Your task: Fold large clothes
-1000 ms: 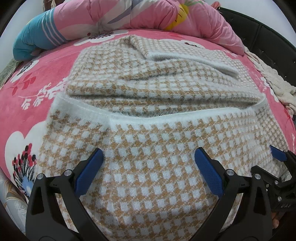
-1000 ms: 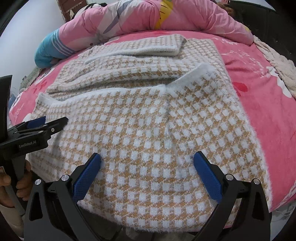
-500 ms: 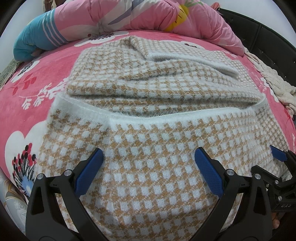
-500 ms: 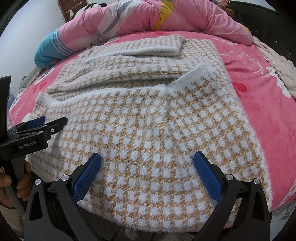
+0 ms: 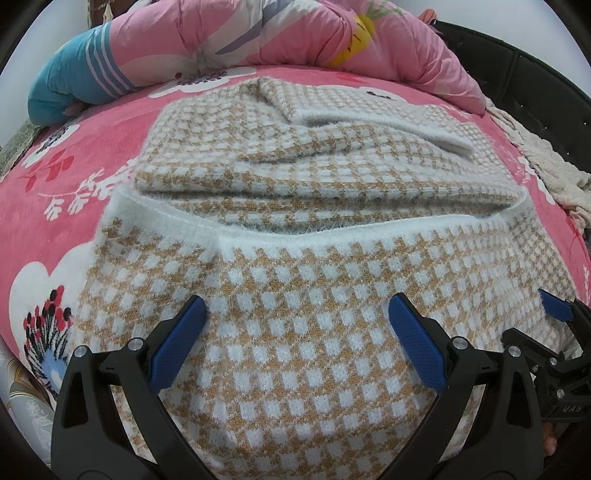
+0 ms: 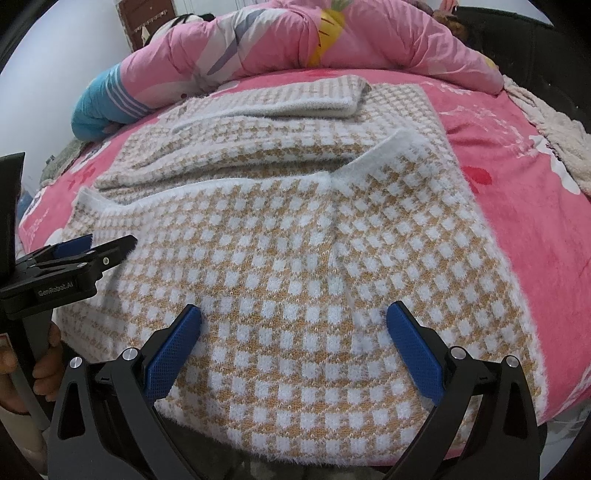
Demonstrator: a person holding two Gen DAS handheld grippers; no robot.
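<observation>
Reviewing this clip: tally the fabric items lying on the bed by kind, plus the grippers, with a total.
Checked tan-and-white knit garment: 1
Pink quilt bunched at the far side: 1
Cream textured throw at the right edge: 1
Pink floral bedsheet: 1
Grippers, left gripper and right gripper, both open: 2
Total: 6

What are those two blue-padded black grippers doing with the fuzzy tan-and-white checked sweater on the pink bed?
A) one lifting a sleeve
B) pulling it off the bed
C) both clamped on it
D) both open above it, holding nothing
D: the left gripper and right gripper both show spread jaws over the flat-lying tan-and-white checked sweater.
</observation>
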